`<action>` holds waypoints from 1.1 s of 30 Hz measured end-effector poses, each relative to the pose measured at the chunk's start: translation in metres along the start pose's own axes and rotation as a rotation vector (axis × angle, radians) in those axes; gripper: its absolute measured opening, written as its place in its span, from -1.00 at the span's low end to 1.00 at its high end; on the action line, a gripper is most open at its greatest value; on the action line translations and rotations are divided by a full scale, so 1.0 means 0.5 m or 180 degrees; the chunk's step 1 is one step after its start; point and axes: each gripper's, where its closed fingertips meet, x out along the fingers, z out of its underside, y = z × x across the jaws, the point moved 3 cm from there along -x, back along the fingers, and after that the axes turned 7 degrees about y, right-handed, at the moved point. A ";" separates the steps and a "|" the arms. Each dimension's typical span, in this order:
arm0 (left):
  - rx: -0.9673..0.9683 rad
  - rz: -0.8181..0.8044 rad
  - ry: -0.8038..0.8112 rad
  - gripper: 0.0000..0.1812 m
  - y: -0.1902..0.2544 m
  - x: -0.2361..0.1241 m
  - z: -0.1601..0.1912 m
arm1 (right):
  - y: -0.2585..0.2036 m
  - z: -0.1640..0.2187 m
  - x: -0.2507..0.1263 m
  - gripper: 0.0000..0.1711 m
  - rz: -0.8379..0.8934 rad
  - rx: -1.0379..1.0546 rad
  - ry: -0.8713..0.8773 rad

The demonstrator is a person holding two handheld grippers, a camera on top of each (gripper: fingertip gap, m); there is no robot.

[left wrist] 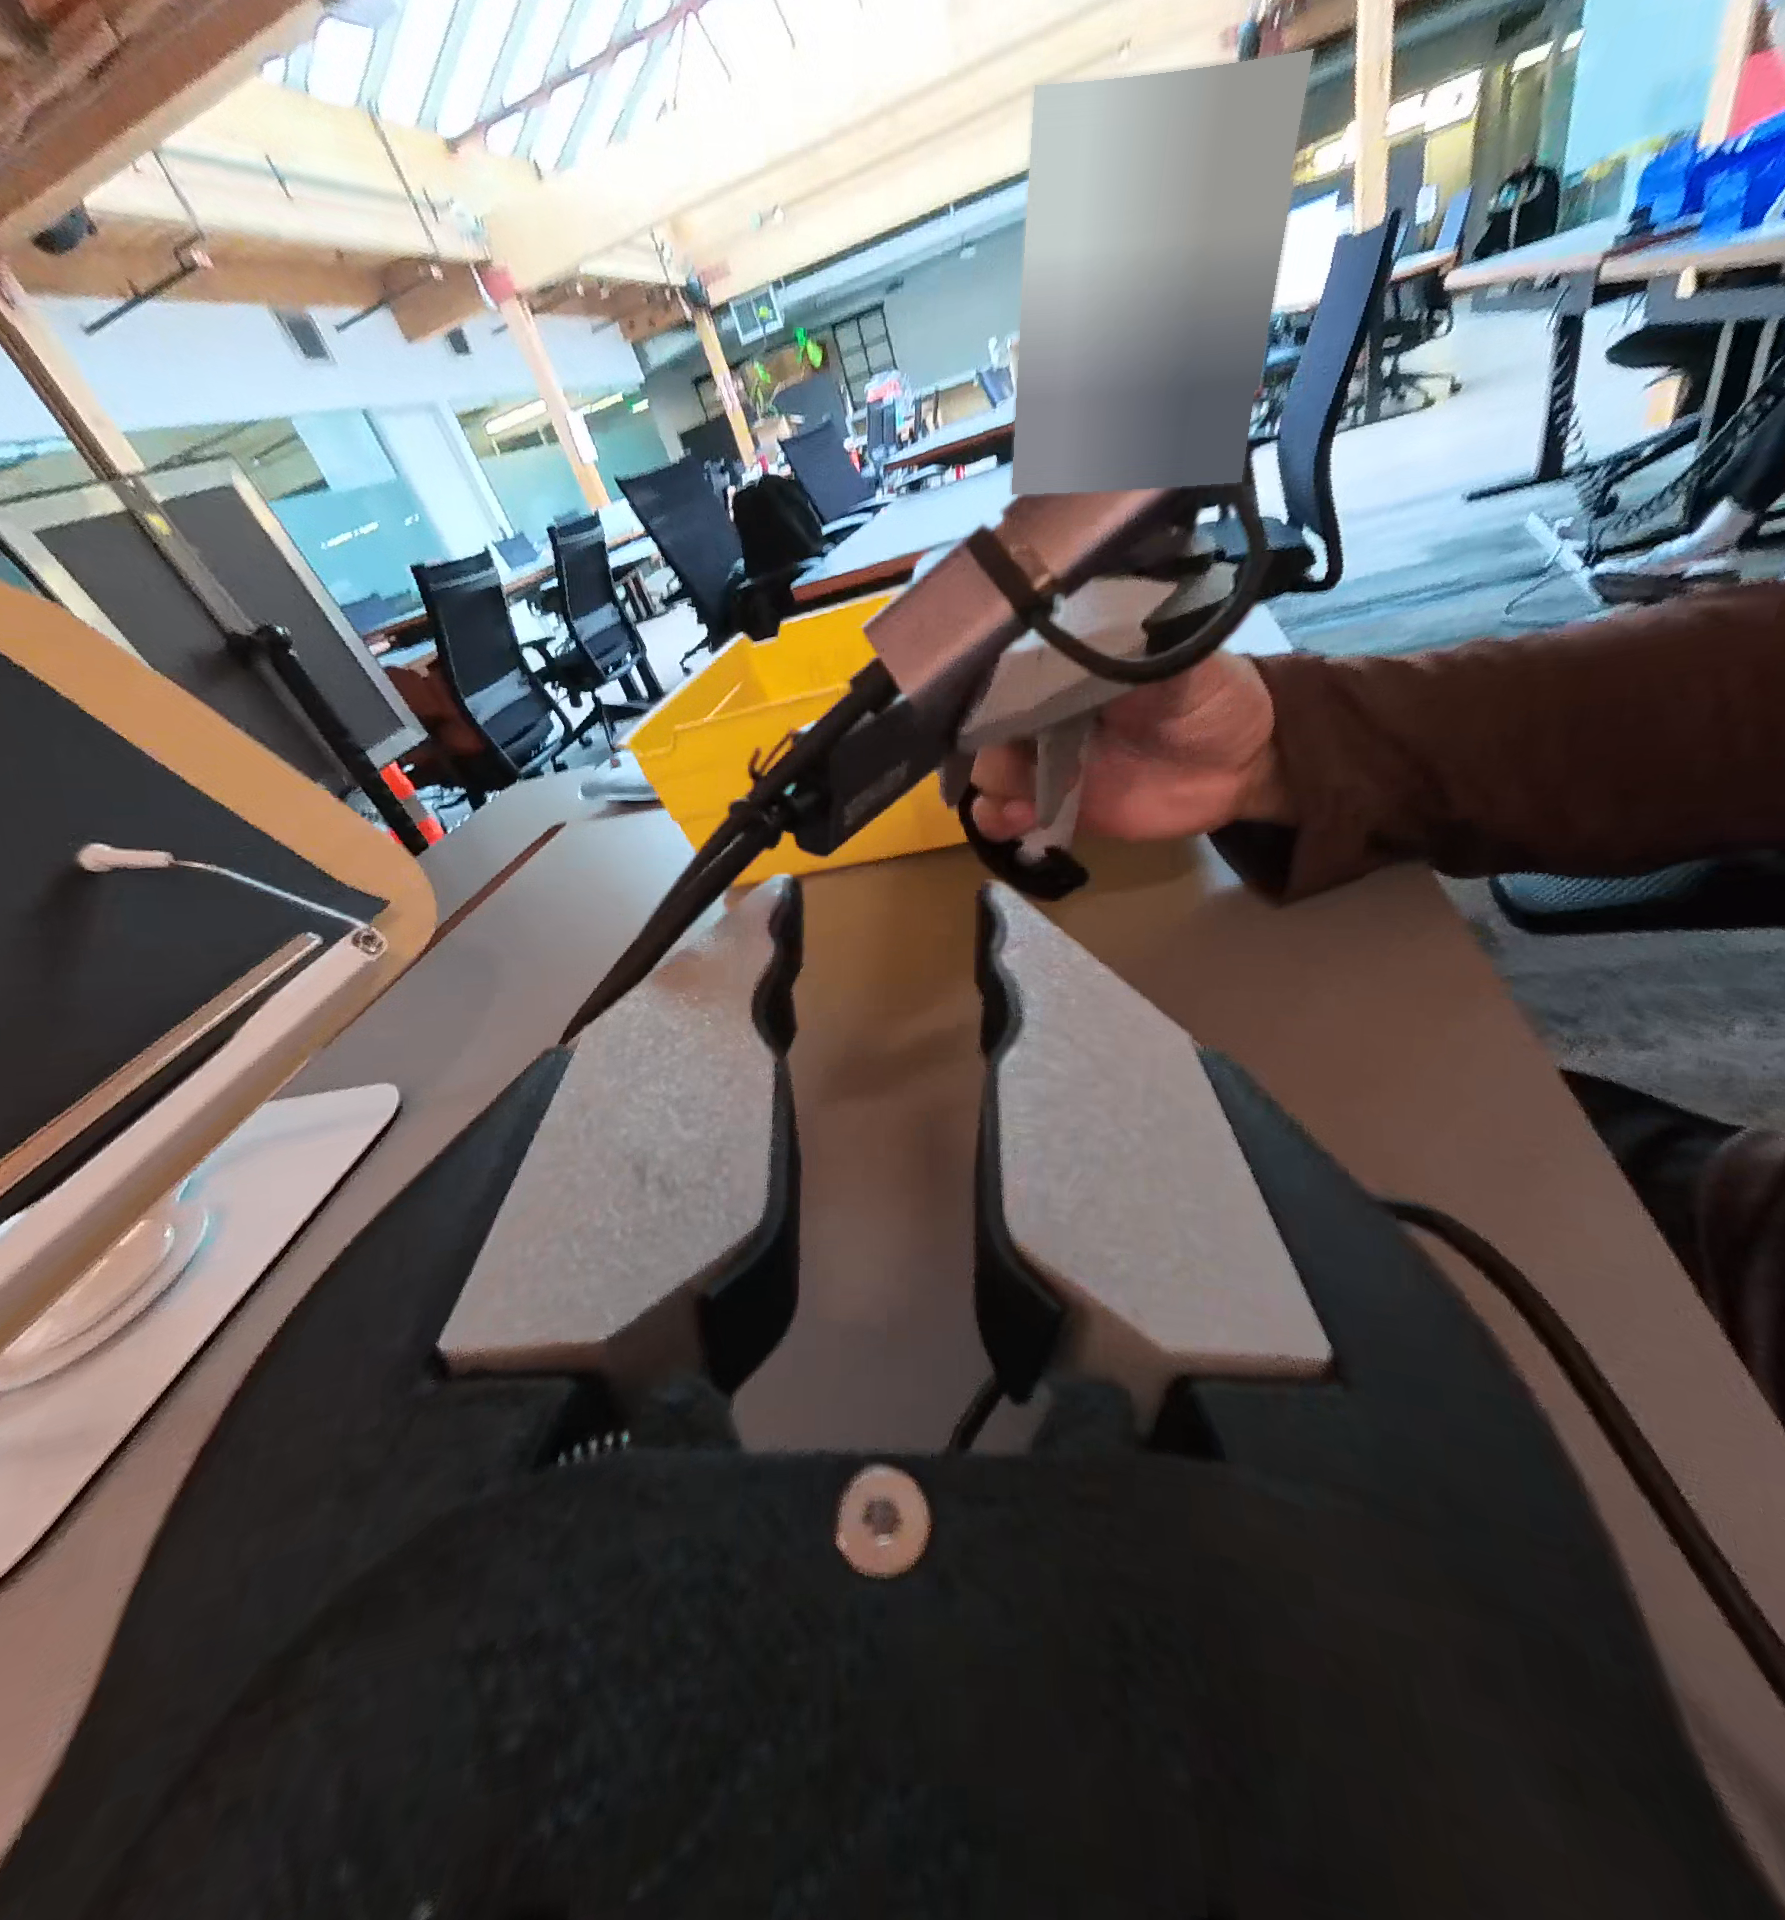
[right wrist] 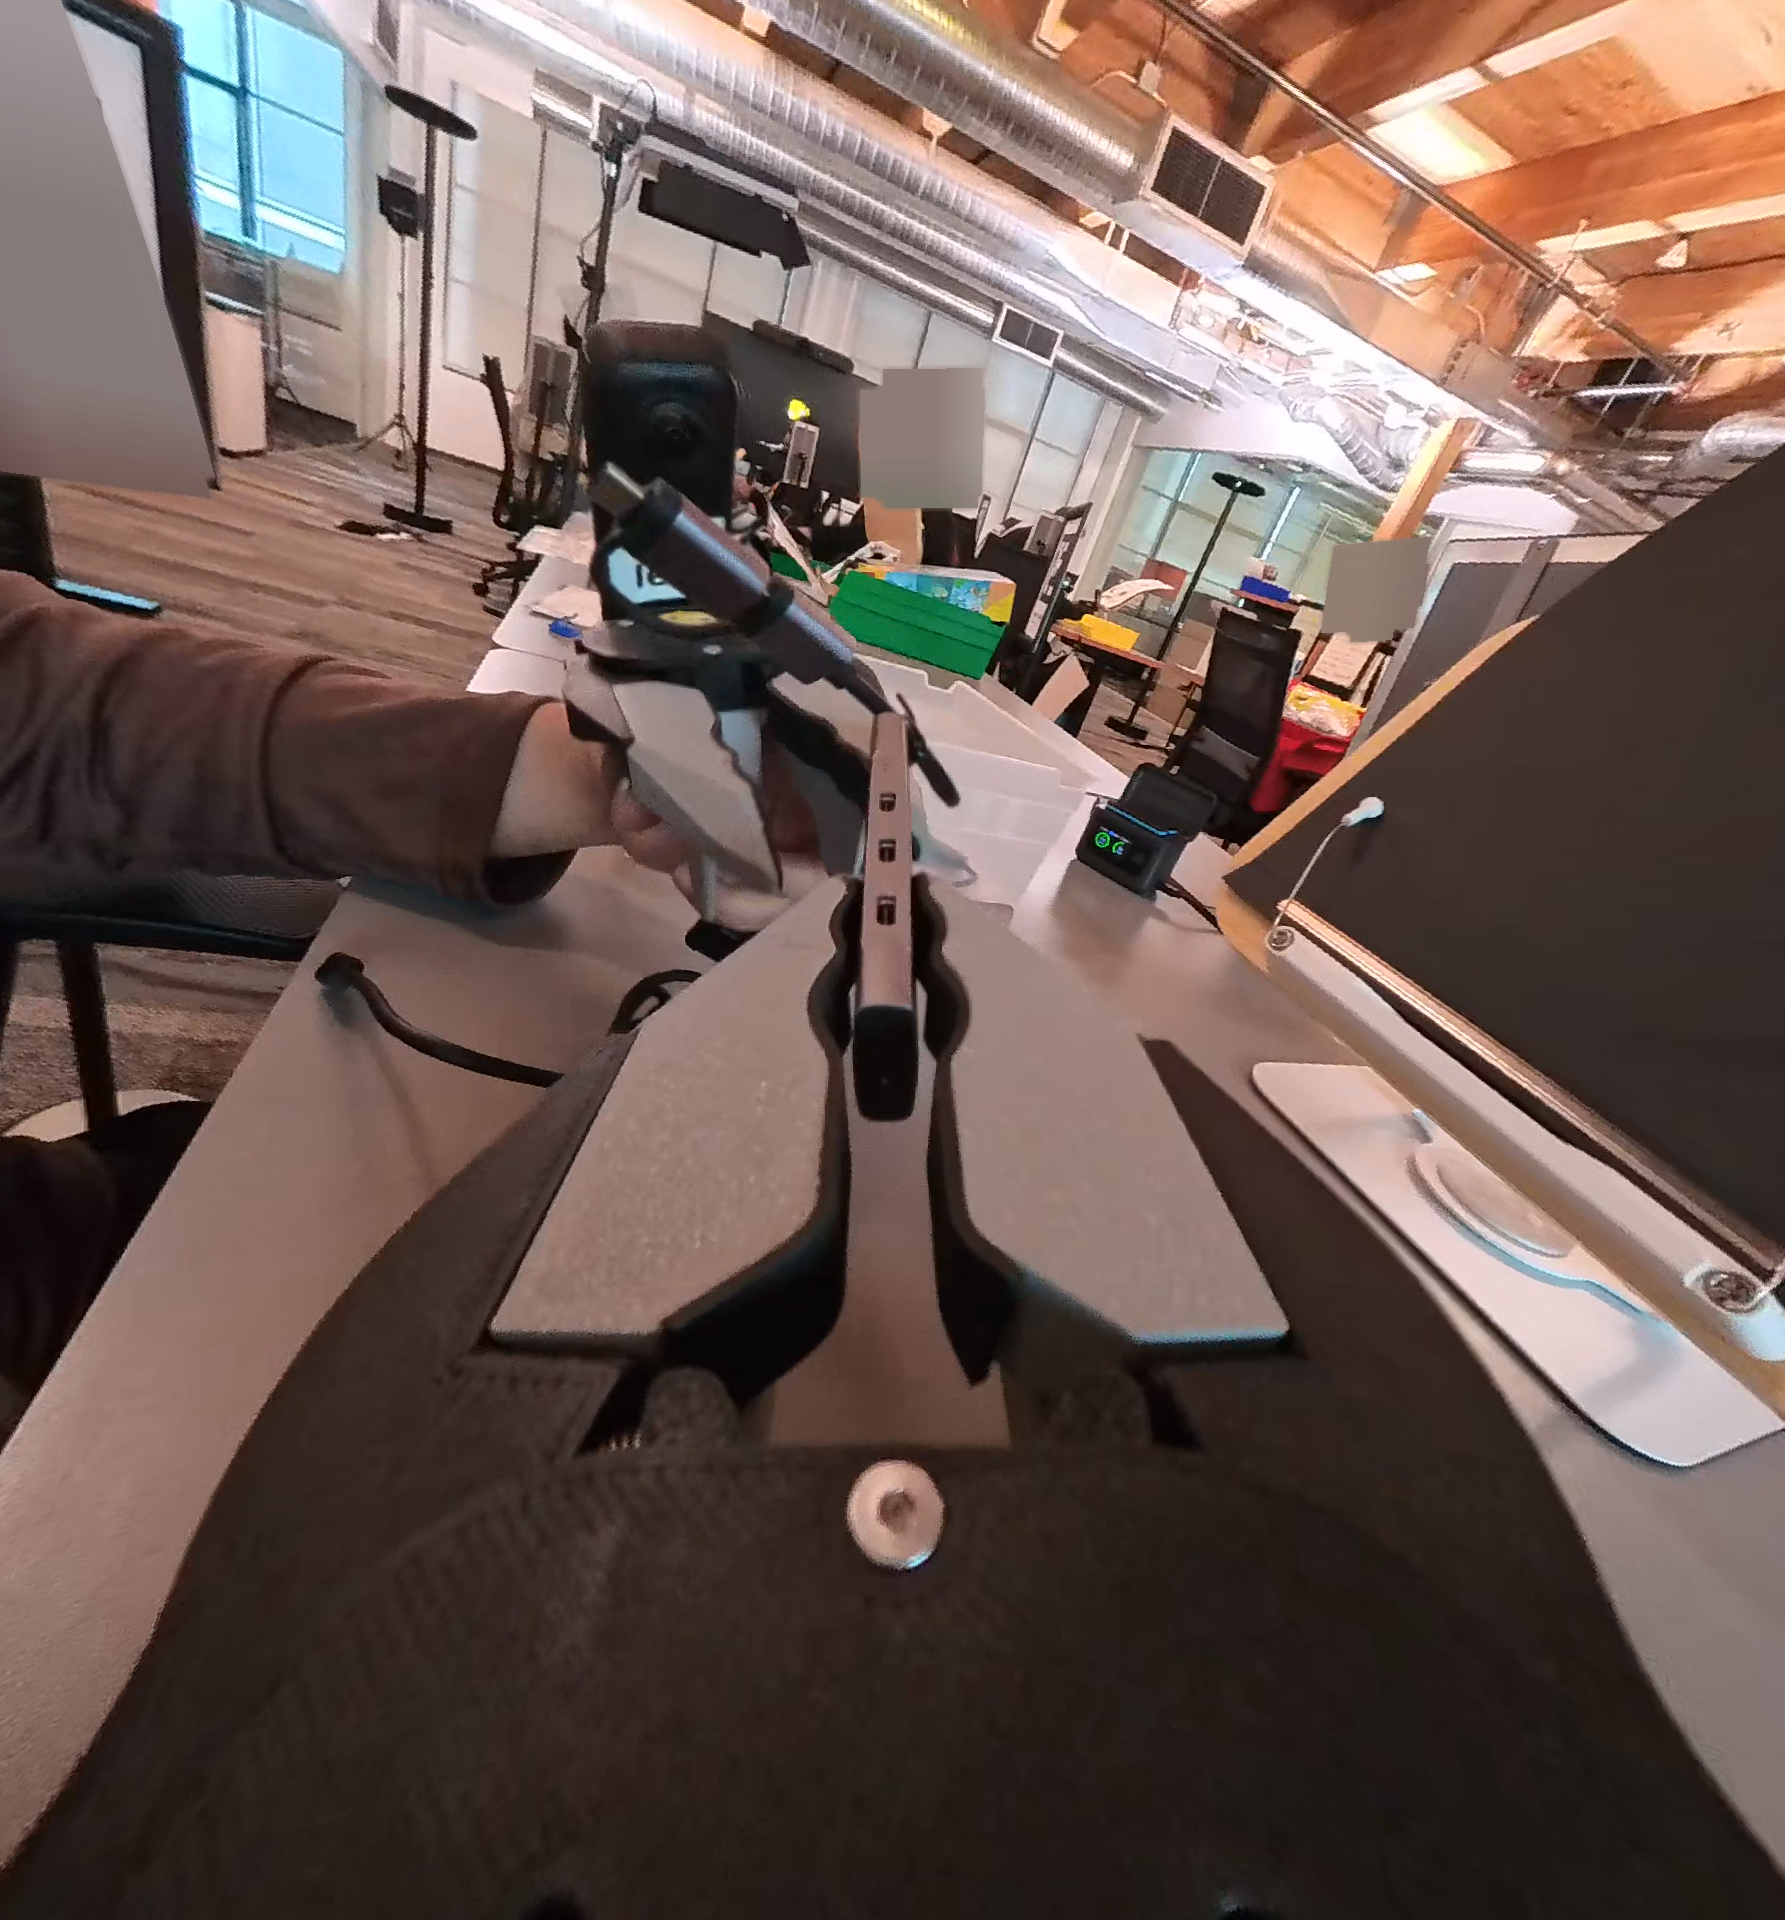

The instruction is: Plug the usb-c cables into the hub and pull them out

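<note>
Right hand-held gripper [right wrist: 886, 940]: clamping the grey hub [right wrist: 886, 914] edge-up above the desk [right wrist: 1096, 914].
Left hand-held gripper [left wrist: 886, 961]: gaping open, gripping nothing.
Cable [right wrist: 420, 1029]: lying loose on desk.

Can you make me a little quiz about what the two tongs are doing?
1. True or false: the left tongs are shut on a cable.
2. What do the right tongs hold? A) a cup B) the grey hub C) nothing
3. Fill in: in the left wrist view, the bin on the table beyond the tongs is coloured ____.
Key: 1 false, they are open and empty; 2 B; 3 yellow.
</note>
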 end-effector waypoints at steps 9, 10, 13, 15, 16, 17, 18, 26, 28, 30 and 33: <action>-0.0067 0.0092 0.0073 -0.63 0.015 0.009 -0.002 | -0.003 -0.016 -0.002 -0.94 -0.0130 0.0274 0.0280; -0.0092 0.0107 0.0041 -0.59 0.016 0.011 0.002 | -0.001 -0.024 -0.006 -0.94 -0.0162 0.0367 0.0379; -0.0117 0.0152 0.0067 -0.57 0.022 0.016 0.002 | -0.001 -0.045 -0.015 -0.93 -0.0273 0.0551 0.0635; -0.0150 0.0184 0.0165 -0.57 0.026 0.017 -0.007 | -0.019 -0.048 -0.013 -0.94 -0.0479 0.0627 0.0668; -0.0164 0.0205 0.0236 -0.57 0.029 0.017 -0.014 | -0.033 -0.045 -0.007 -0.94 -0.0599 0.0641 0.0615; -0.0164 0.0234 0.0302 -0.58 0.033 0.017 -0.021 | -0.042 -0.034 0.002 -0.93 -0.0646 0.0595 0.0494; -0.0148 0.0241 0.0351 -0.58 0.036 0.017 -0.027 | -0.048 -0.018 0.012 -0.93 -0.0634 0.0506 0.0346; 0.0529 0.0193 0.0133 -0.95 0.043 0.020 -0.009 | -0.055 0.054 0.035 -0.93 -0.0554 0.0222 -0.0289; 0.0640 0.0152 0.0219 -0.94 0.049 0.019 -0.021 | -0.060 0.043 0.034 -0.93 -0.0597 0.0203 -0.0185; 0.0596 0.0191 0.0235 -0.86 0.053 0.016 -0.025 | -0.063 0.038 0.032 -0.94 -0.0621 0.0195 -0.0156; 0.0428 0.0323 0.0143 -0.67 0.057 0.010 -0.017 | -0.059 0.031 0.029 -0.94 -0.0599 0.0203 -0.0085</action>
